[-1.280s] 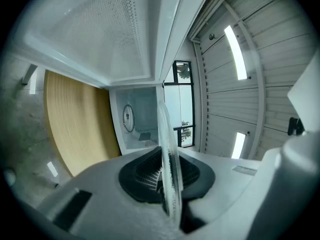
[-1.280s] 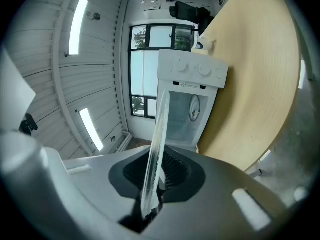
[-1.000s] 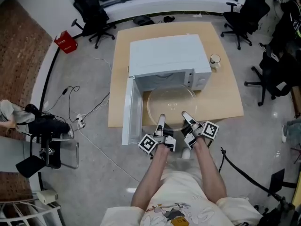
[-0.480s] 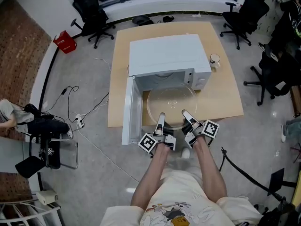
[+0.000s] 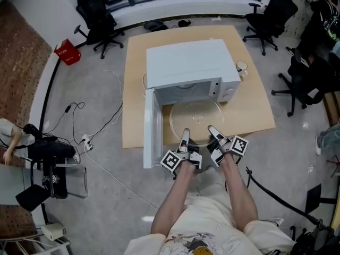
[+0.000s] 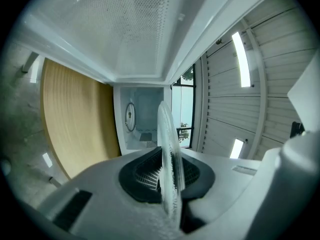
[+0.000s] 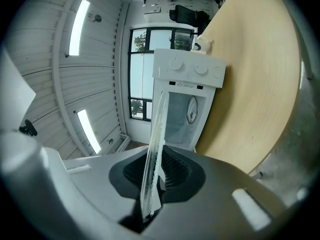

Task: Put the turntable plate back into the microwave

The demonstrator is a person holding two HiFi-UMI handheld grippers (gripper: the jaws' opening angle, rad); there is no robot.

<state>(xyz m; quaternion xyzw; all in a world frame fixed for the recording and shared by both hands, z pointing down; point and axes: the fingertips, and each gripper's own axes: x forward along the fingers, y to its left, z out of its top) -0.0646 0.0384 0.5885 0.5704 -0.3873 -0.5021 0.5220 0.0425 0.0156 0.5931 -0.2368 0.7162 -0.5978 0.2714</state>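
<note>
A round clear glass turntable plate (image 5: pixel 196 118) hangs level in front of the open white microwave (image 5: pixel 188 70), its far edge near the cavity mouth. My left gripper (image 5: pixel 184 138) is shut on the plate's near rim at the left, my right gripper (image 5: pixel 213 134) is shut on it at the right. In the left gripper view the plate (image 6: pixel 169 154) shows edge-on between the jaws of my left gripper (image 6: pixel 167 176), with the microwave cavity (image 6: pixel 142 121) ahead. In the right gripper view the plate (image 7: pixel 156 149) stands edge-on in my right gripper (image 7: pixel 152 181), and the microwave (image 7: pixel 185 104) lies ahead.
The microwave door (image 5: pixel 151 129) hangs open to the left of the plate. The microwave sits on a light wooden table (image 5: pixel 260 105) with a small white cup (image 5: pixel 242 67) at its right. Office chairs (image 5: pixel 271 15) stand around; cables (image 5: pixel 101 126) lie on the floor to the left.
Both grippers and the plate have shifted only slightly; the head view has moved a little. Both grips hold as before.
</note>
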